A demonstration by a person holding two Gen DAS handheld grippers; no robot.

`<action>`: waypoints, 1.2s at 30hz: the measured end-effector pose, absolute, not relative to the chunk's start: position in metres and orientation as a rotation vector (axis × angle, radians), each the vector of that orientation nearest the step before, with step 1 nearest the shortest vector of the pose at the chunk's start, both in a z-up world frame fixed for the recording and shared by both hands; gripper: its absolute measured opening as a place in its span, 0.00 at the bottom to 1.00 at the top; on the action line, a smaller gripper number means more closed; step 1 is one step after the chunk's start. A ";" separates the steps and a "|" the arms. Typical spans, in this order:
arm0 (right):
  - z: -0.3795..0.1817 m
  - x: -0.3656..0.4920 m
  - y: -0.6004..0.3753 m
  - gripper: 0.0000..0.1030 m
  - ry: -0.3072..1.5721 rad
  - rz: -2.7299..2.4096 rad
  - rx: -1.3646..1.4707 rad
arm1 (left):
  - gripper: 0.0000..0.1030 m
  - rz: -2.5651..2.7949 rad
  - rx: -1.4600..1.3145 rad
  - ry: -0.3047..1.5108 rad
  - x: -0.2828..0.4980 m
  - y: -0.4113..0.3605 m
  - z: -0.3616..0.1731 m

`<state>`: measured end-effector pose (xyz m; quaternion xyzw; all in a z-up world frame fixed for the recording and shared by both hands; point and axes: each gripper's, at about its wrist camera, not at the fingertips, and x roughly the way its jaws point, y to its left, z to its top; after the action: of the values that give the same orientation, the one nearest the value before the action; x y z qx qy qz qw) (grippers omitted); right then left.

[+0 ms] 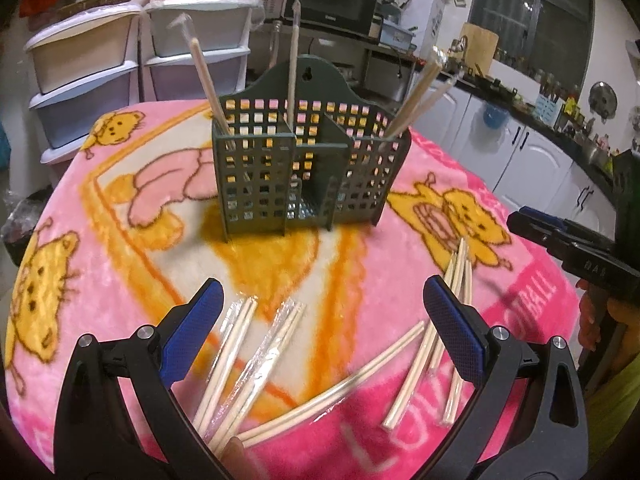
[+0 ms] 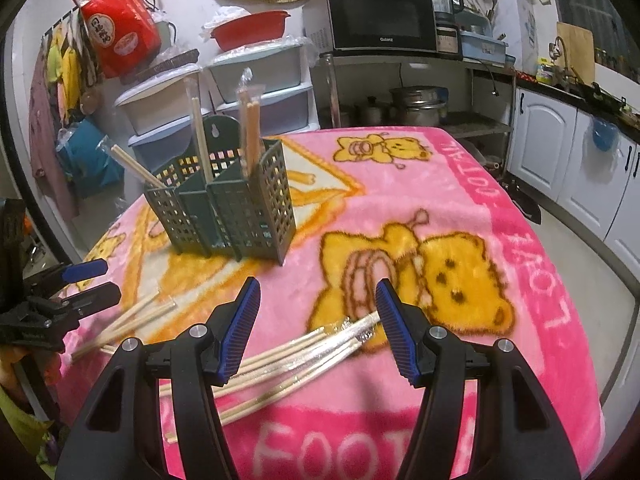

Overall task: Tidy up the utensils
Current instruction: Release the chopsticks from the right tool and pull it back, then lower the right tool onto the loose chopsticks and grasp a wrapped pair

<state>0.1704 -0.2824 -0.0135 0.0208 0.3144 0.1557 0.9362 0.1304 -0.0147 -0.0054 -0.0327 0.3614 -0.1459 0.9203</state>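
Both the left hand-held gripper (image 1: 320, 320) and right hand-held gripper (image 2: 316, 312) hover released above wrapped chopsticks (image 2: 304, 352) lying in front of the green utensil caddy (image 1: 308, 168).

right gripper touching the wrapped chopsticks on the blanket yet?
Apart. In the right wrist view the right gripper stands open with pink blanket showing between its pads, and the wrapped chopsticks lie below, clear of both.

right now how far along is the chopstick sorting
Done: a few wrapped chopstick pairs already stand in the green holder.
In hand: nothing. The left gripper and the right gripper are both open, over the loose pairs.
Left: several chopsticks lie scattered on the pink blanket, some wrapped, some bare. Most of the job appears to remain.
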 end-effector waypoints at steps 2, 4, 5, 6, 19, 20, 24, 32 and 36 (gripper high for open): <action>-0.017 0.170 -0.284 0.56 0.652 0.315 0.042 | 0.89 -0.304 -0.059 0.759 0.132 -0.017 -0.011; -0.021 0.171 -0.286 0.56 0.663 0.310 0.044 | 0.89 -0.311 -0.054 0.774 0.133 -0.019 -0.015; -0.024 0.171 -0.287 0.56 0.669 0.307 0.047 | 0.89 -0.314 -0.049 0.781 0.134 -0.020 -0.017; -0.026 0.171 -0.289 0.56 0.673 0.305 0.050 | 0.89 -0.317 -0.046 0.787 0.134 -0.021 -0.019; -0.063 0.192 -0.297 0.49 0.794 0.298 0.114 | 0.65 -0.336 -0.045 0.879 0.145 -0.027 -0.045; -0.065 0.195 -0.297 0.48 0.802 0.296 0.122 | 0.63 -0.335 -0.047 0.885 0.146 -0.026 -0.046; -0.075 0.207 -0.300 0.45 0.829 0.290 0.164 | 0.52 -0.329 -0.049 0.906 0.151 -0.023 -0.050; -0.090 0.229 -0.311 0.33 0.876 0.292 0.275 | 0.44 -0.330 -0.055 0.947 0.161 -0.017 -0.058; -0.092 0.232 -0.316 0.24 0.874 0.294 0.315 | 0.44 -0.330 -0.050 0.963 0.165 -0.015 -0.061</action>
<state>0.2322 -0.3161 -0.0920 0.1511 0.4198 0.1412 0.8837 0.1655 -0.0154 -0.0614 -0.0241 0.4610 -0.1577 0.8729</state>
